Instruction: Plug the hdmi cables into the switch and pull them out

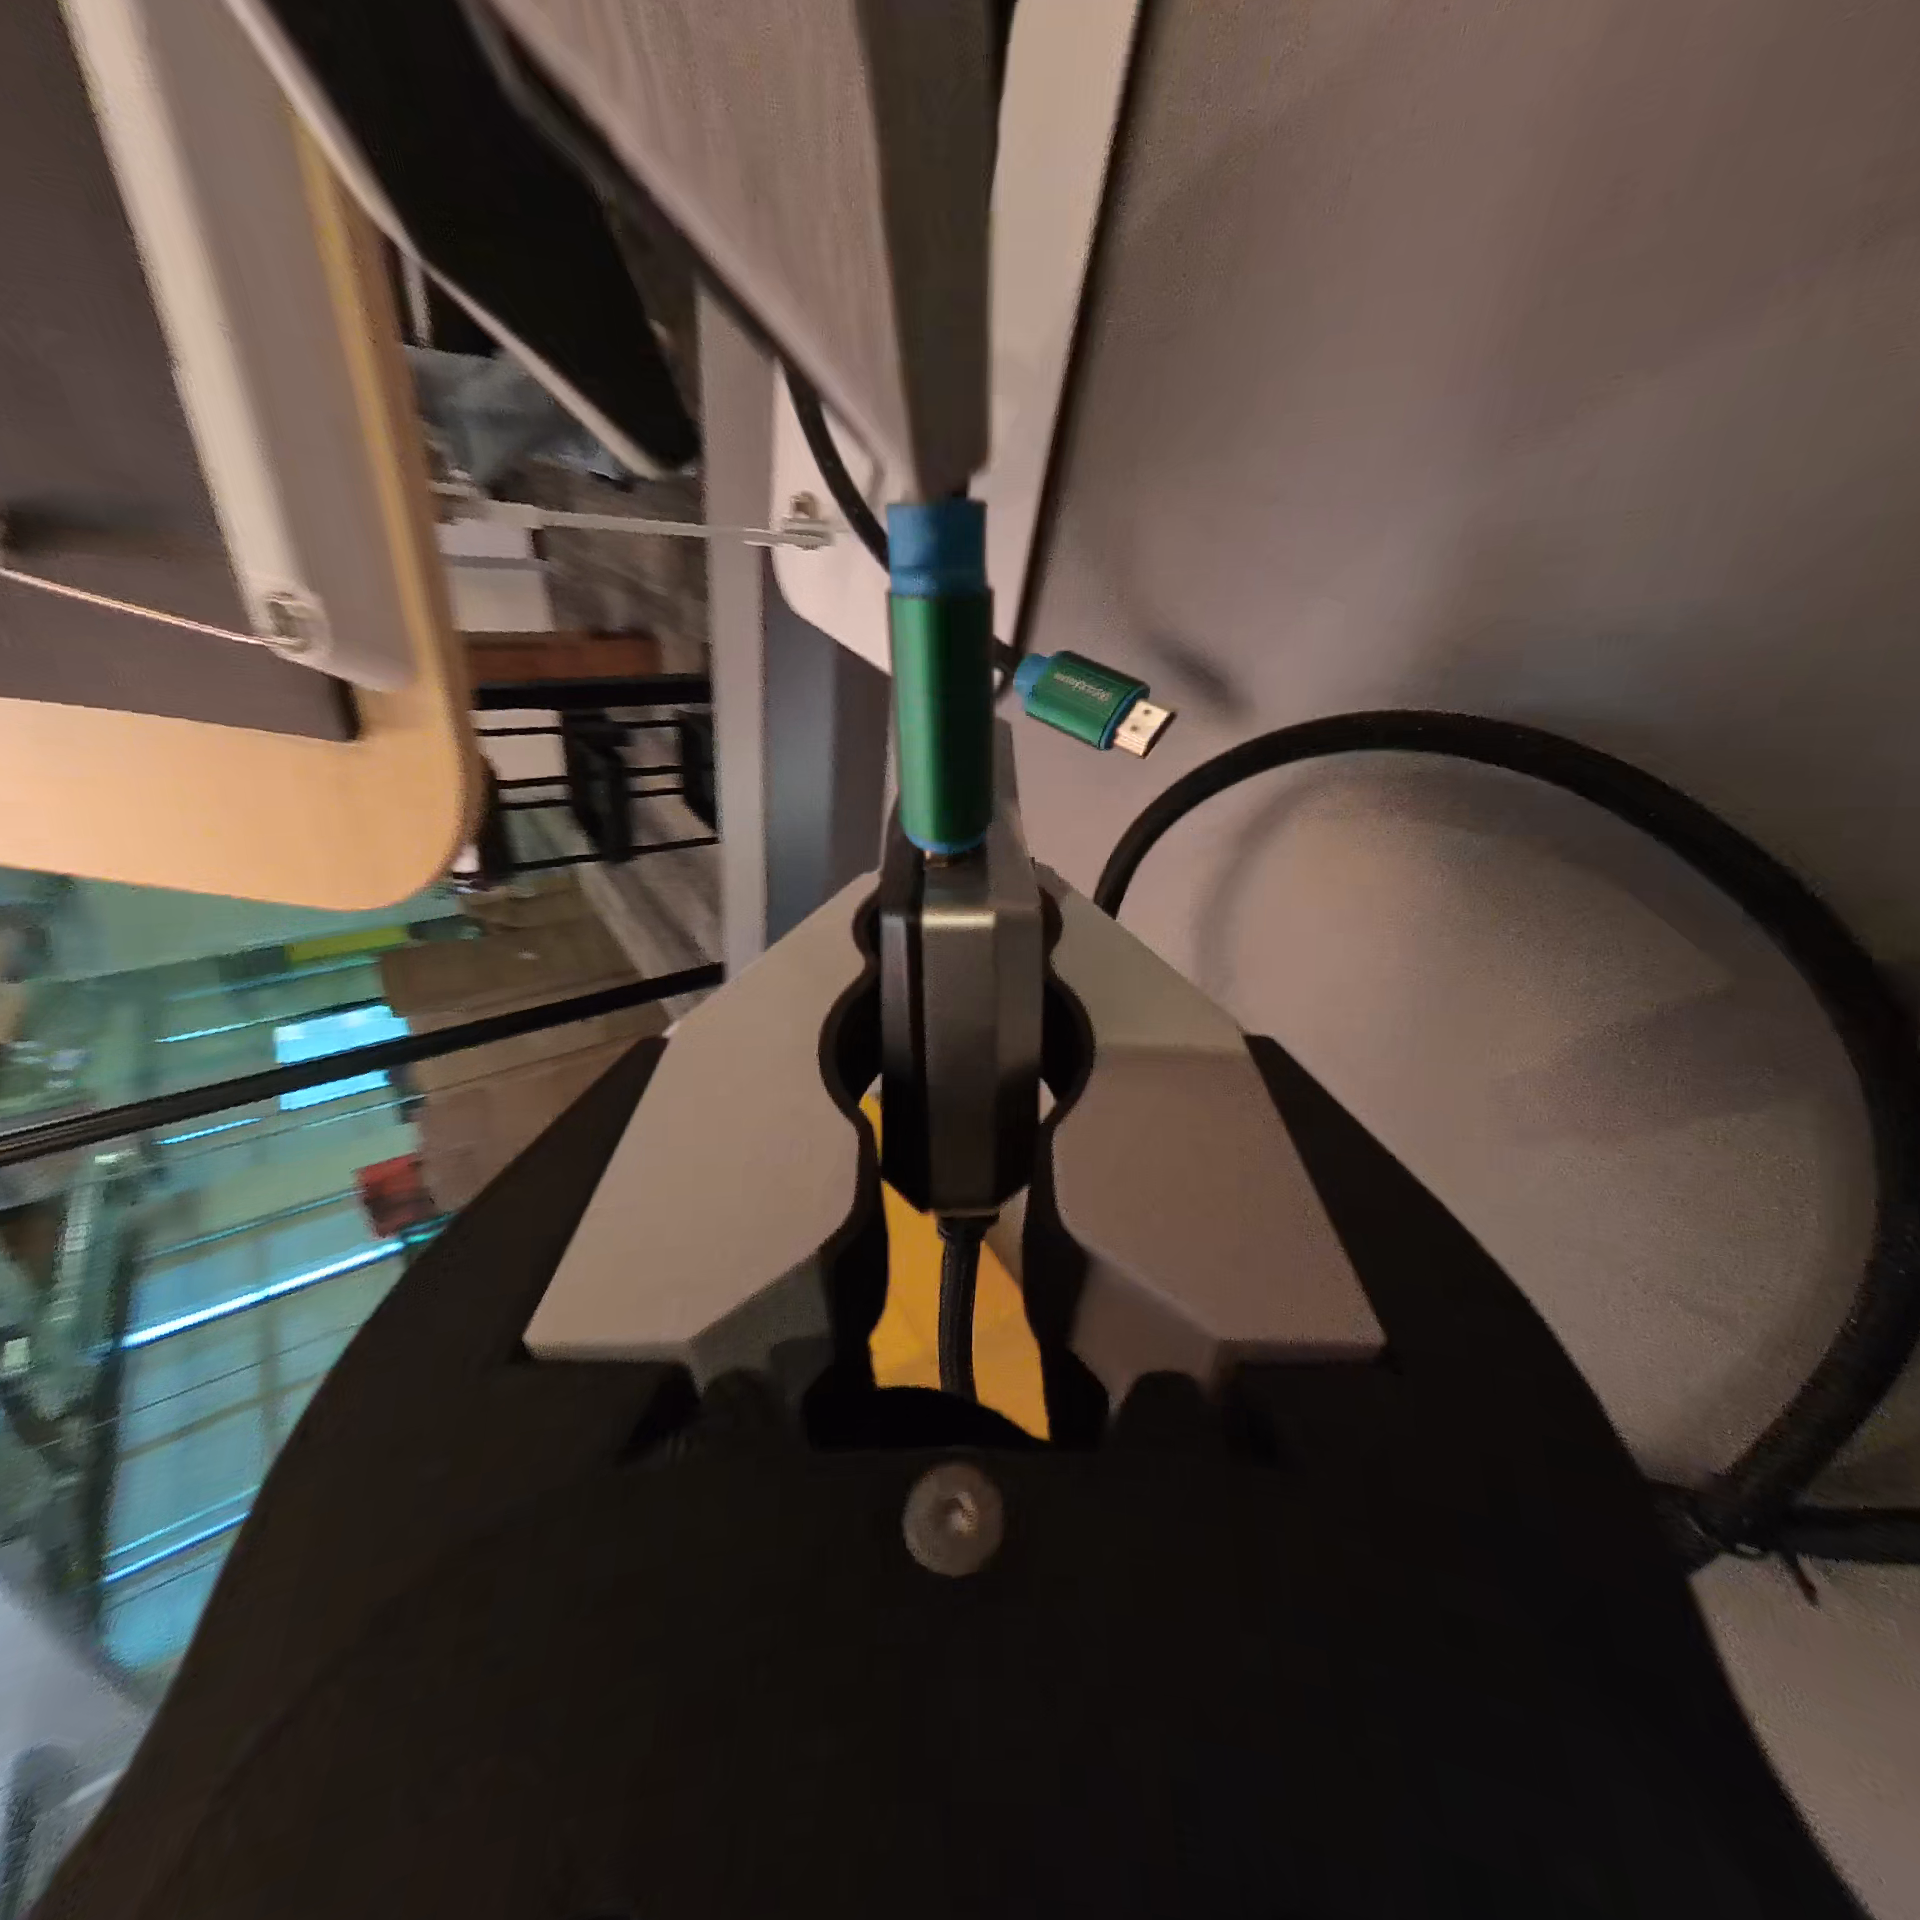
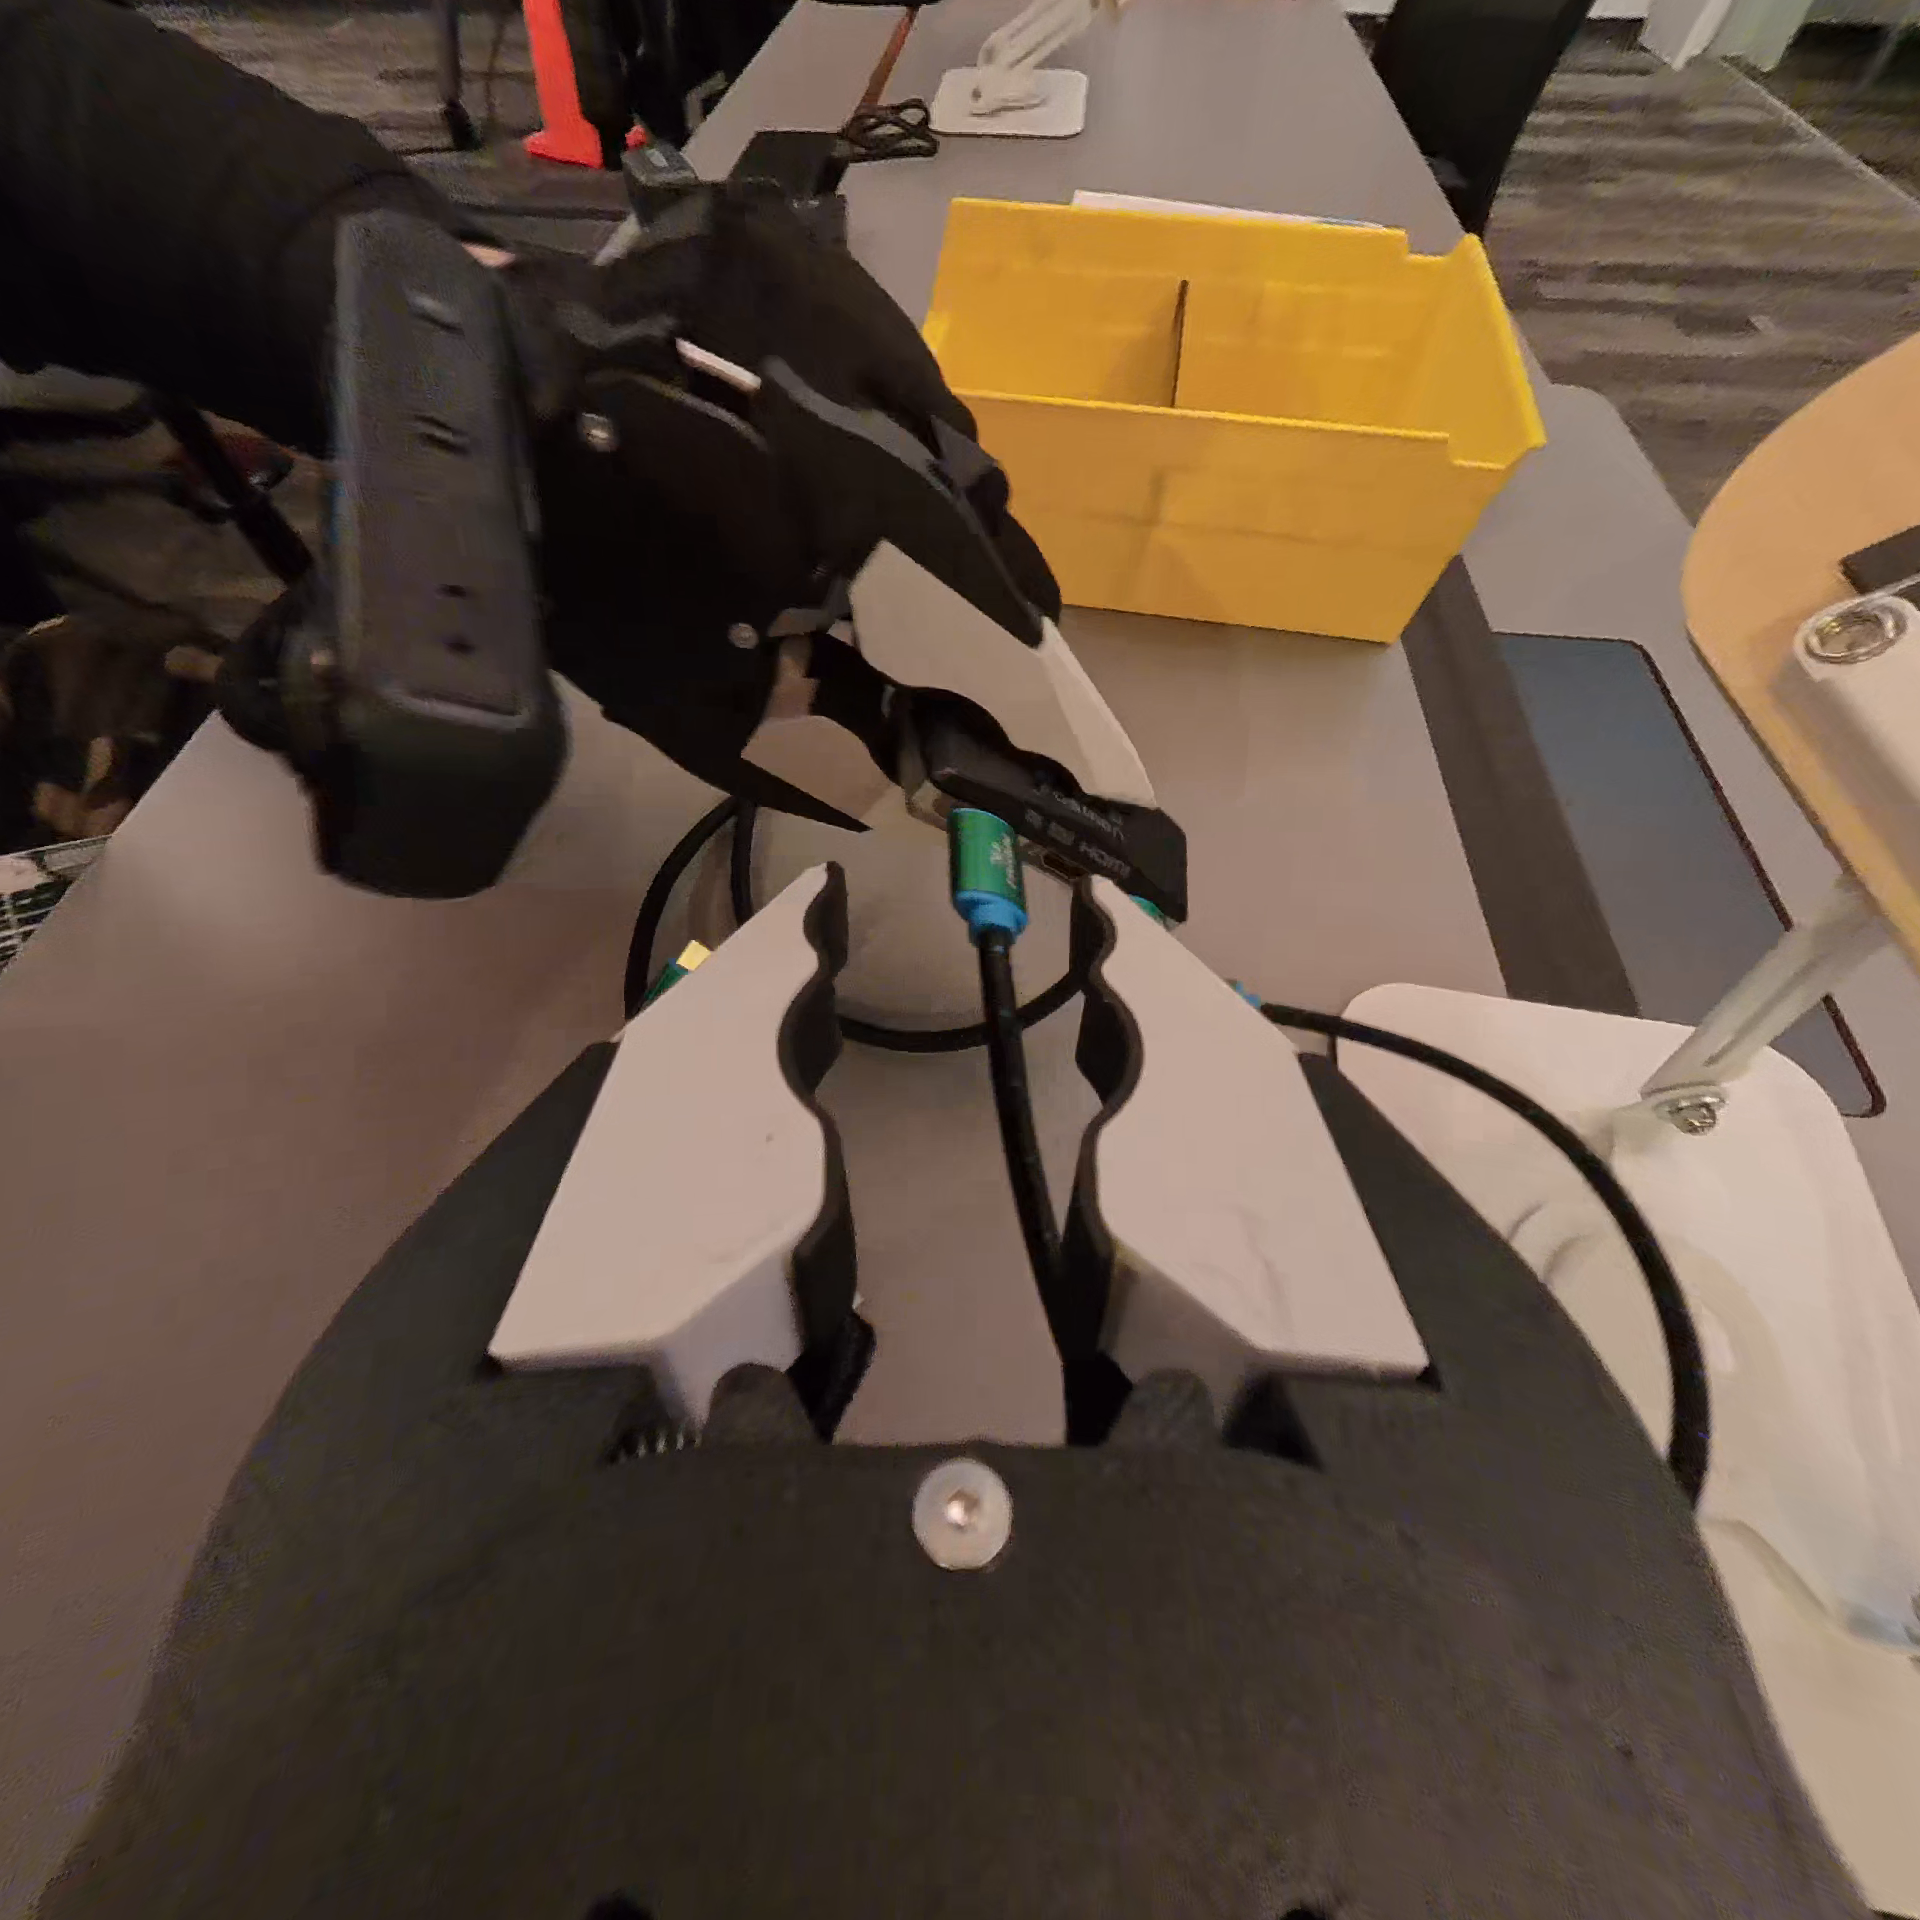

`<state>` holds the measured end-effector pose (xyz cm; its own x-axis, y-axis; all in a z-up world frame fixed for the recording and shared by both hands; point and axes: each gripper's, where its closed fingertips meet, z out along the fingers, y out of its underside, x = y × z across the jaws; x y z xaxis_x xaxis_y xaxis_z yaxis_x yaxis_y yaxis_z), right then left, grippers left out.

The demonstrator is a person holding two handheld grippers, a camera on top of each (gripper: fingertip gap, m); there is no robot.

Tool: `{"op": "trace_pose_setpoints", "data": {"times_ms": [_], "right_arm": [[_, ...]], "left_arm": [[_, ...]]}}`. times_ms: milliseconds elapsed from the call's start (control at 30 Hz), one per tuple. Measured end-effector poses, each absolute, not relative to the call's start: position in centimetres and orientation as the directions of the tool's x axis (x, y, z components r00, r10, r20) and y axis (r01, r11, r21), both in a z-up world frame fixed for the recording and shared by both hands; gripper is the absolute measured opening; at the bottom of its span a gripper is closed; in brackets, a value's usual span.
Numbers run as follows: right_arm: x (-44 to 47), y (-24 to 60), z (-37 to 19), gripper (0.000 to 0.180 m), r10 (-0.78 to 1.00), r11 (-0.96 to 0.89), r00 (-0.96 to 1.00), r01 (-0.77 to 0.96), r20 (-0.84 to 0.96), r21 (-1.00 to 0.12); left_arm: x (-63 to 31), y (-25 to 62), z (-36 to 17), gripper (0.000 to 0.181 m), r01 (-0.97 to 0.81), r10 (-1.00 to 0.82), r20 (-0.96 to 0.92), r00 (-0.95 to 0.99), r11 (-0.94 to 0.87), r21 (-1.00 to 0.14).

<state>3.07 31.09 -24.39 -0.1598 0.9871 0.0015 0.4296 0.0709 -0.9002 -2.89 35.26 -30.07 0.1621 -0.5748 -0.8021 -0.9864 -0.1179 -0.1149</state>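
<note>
The left gripper [image 2: 1023,727] squeezes the switch [image 2: 1049,821] up off the gray table [image 2: 1351,790] with one green plug [image 2: 982,868] seemingly pushed in, while the right gripper [image 2: 961,914] hangs spread apart around its cable [image 2: 1013,1091], so a crooked pull could yank the switch loose.

Yellow bin [image 2: 1226,488] on grey table [image 2: 312,1039]

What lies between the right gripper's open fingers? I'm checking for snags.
Right wrist view: the plugged cable runs between the right gripper fingers over bare table.
</note>
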Motion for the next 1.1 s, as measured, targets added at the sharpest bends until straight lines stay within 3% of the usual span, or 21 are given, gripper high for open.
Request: {"op": "trace_pose_setpoints", "data": {"times_ms": [233,600,767,867,900,967,1000,1033,1100], "right_arm": [[1.8,30.9,-24.8,0.028,0.987,0.049,-0.158,0.398,-0.015,-0.916],[0.7,30.3,-23.2,0.019,0.973,-0.072,-0.192,0.27,-0.127,-0.96],[0.3,30.3,-23.4,0.018,0.987,0.03,-0.158,0.3,-0.019,-0.954],[-0.2,29.8,-23.4,0.017,0.987,0.062,-0.163,0.305,0.012,-0.95],[-0.3,29.4,-23.4,0.017,0.985,0.076,-0.172,0.31,0.022,-0.948],[-0.6,28.8,-23.3,0.017,0.981,0.111,-0.189,0.319,0.051,-0.941],[-0.7,28.8,-23.2,0.017,0.981,0.121,-0.183,0.322,0.064,-0.939],[-0.7,28.7,-23.1,0.017,0.981,0.124,-0.181,0.319,0.068,-0.939],[-0.7,28.6,-22.8,0.017,0.981,0.111,-0.188,0.306,0.054,-0.946]], "left_arm": [[-2.8,35.3,-26.3,0.02,-0.996,-0.42,-0.904,0.083,-0.067,-0.06],[-2.7,35.3,-24.1,0.02,-0.992,-0.321,-0.938,0.128,-0.048,-0.119],[-2.8,35.5,-24.7,0.022,-0.986,-0.362,-0.917,0.168,-0.05,-0.16],[-3.0,35.9,-24.7,0.082,-0.983,-0.362,-0.914,0.183,-0.071,-0.169],[-3.3,36.1,-25.1,0.083,-0.985,-0.38,-0.908,0.173,-0.089,-0.151],[-3.7,36.4,-25.6,0.077,-0.988,-0.397,-0.905,0.152,-0.1,-0.122],[-3.9,36.4,-25.9,0.064,-0.988,-0.412,-0.899,0.148,-0.1,-0.116],[-3.9,36.2,-26.2,0.04,-0.989,-0.432,-0.89,0.143,-0.088,-0.116],[-3.6,36.1,-25.7,0.032,-0.99,-0.405,-0.903,0.143,-0.069,-0.126]]}}
